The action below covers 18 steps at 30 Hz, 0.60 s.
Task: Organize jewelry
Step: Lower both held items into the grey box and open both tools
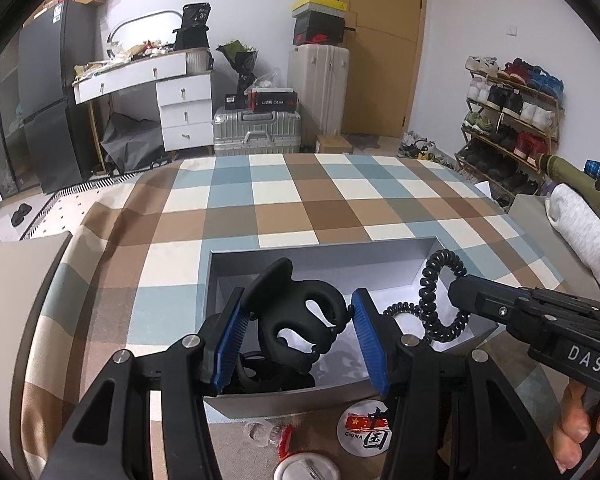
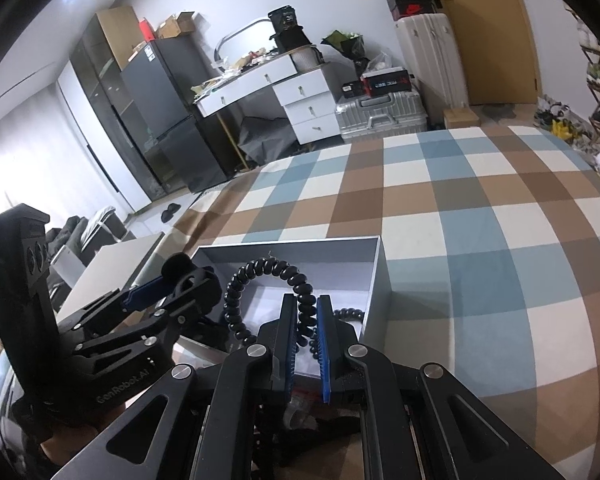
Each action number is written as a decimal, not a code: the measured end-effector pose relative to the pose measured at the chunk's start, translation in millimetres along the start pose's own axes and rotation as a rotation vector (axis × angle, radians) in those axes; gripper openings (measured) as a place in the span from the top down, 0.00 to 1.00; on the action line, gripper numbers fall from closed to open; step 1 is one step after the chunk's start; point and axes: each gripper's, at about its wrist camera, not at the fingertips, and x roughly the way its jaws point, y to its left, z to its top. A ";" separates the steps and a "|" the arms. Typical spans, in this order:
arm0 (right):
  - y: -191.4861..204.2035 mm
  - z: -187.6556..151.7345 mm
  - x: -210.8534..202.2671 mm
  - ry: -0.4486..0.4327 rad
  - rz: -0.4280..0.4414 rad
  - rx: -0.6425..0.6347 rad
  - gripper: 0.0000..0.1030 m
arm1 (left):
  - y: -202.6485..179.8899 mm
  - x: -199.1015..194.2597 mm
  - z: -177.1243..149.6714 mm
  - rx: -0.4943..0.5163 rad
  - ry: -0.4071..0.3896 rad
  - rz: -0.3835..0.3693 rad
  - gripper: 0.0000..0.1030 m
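- Gripping a black claw hair clip [image 1: 300, 316] between the blue pads [image 1: 230, 344] of the left gripper [image 1: 296, 320]; pads pressing on both sides of the clip, clip lifted over the near left part of the grey box [image 1: 400, 242].
- Pinching a black spiral hair tie [image 2: 268, 292] in the right gripper [image 2: 306, 320]; jaws clamped almost together on one strand, the rest of the coil looping up and over above the box interior.
- Showing the same tie [image 1: 436, 296] from the left wrist view, curling out of the tip of the right gripper [image 1: 458, 290], one end trailing toward the left gripper's right pad.
- Resting open on a checked cloth [image 1: 284, 200] of blue, brown and cream squares: the box, walls grey, floor pale.
- Lying inside the box under the held clip: more dark items [image 1: 272, 376], too shadowed to identify.
- Sitting on the cloth just in front of the box's near wall: a round badge [image 1: 364, 428] printed with a red flag and "CHINA", a small clear and red piece [image 1: 272, 436], and a white round badge [image 1: 308, 468] at the bottom edge, partly cut off.
- Wrapping fingers [image 1: 572, 432] around the right gripper's handle at the lower right of the left wrist view.
- Appearing at the left of the right wrist view: the left gripper [image 2: 160, 284], tilted down toward the box.
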 end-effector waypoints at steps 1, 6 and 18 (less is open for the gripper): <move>-0.2 0.2 -0.3 0.001 0.005 0.002 0.89 | 0.9 0.9 -0.3 -0.008 0.008 -0.001 0.55; 1.0 0.2 -3.7 -0.007 0.003 -0.012 0.89 | -2.0 1.7 -0.8 -0.012 0.030 -0.003 0.54; -1.8 -4.2 -36.7 -0.056 0.018 -0.043 0.38 | -10.5 -16.1 -5.5 -0.020 0.026 -0.020 0.19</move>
